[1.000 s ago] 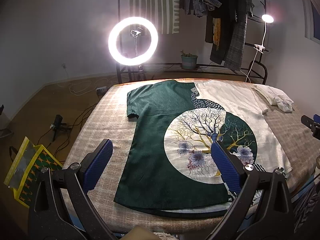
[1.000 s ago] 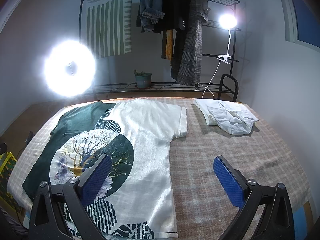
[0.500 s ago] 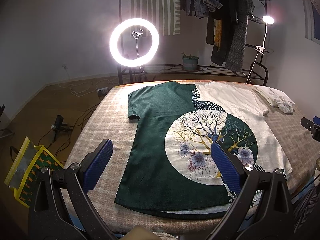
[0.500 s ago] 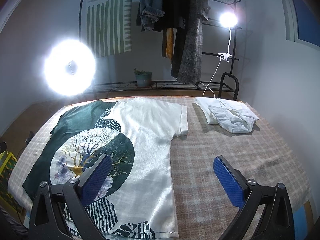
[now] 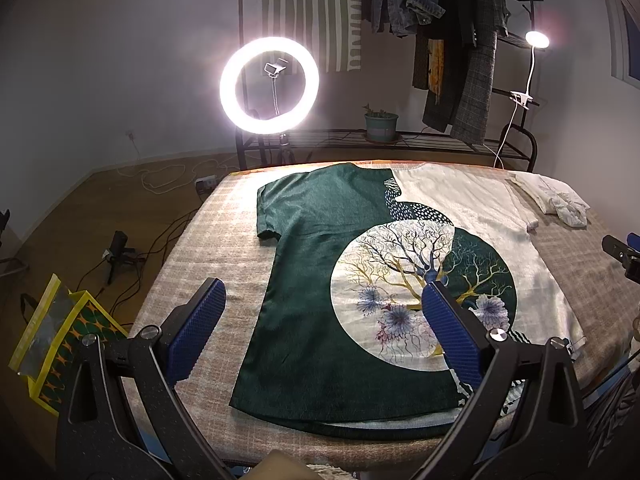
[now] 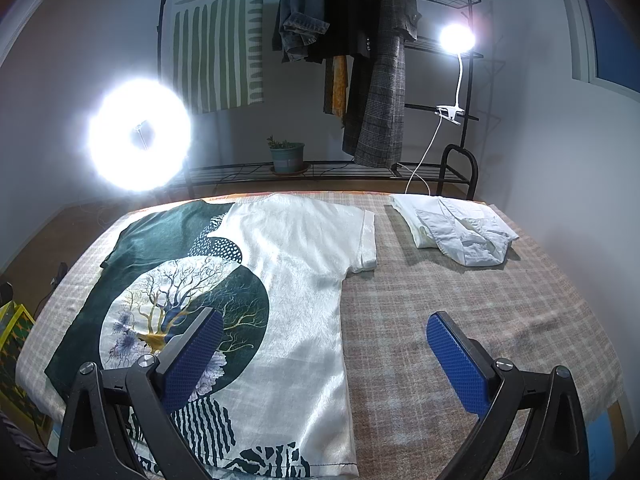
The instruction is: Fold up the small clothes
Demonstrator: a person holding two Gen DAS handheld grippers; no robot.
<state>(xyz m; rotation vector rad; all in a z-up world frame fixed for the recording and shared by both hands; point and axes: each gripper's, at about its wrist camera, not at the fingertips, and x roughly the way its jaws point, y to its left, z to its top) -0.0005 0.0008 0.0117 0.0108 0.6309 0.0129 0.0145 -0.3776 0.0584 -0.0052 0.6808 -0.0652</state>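
A small T-shirt [image 5: 320, 264], half dark green and half cream with a round tree print, lies flat on the checked table cloth [image 5: 224, 232], collar at the far edge. It also shows in the right wrist view [image 6: 296, 264]. My left gripper [image 5: 324, 308] is open and empty, held above the shirt's near left part. My right gripper [image 6: 324, 340] is open and empty, above the shirt's near right side; its left finger is over the print and its right finger over bare cloth [image 6: 460, 300]. A folded white garment [image 6: 456, 228] lies at the far right.
A bright ring light [image 5: 269, 85] stands behind the table's far edge. A black rack with hanging clothes [image 6: 372, 80], a potted plant [image 6: 286, 156] and a clip lamp [image 6: 456, 40] line the wall. A yellow patterned bag [image 5: 60, 340] and cables lie on the floor at left.
Both grippers have drifted slightly; the views shifted a little. The shirt and the folded garment have not moved. Both grippers stay open.
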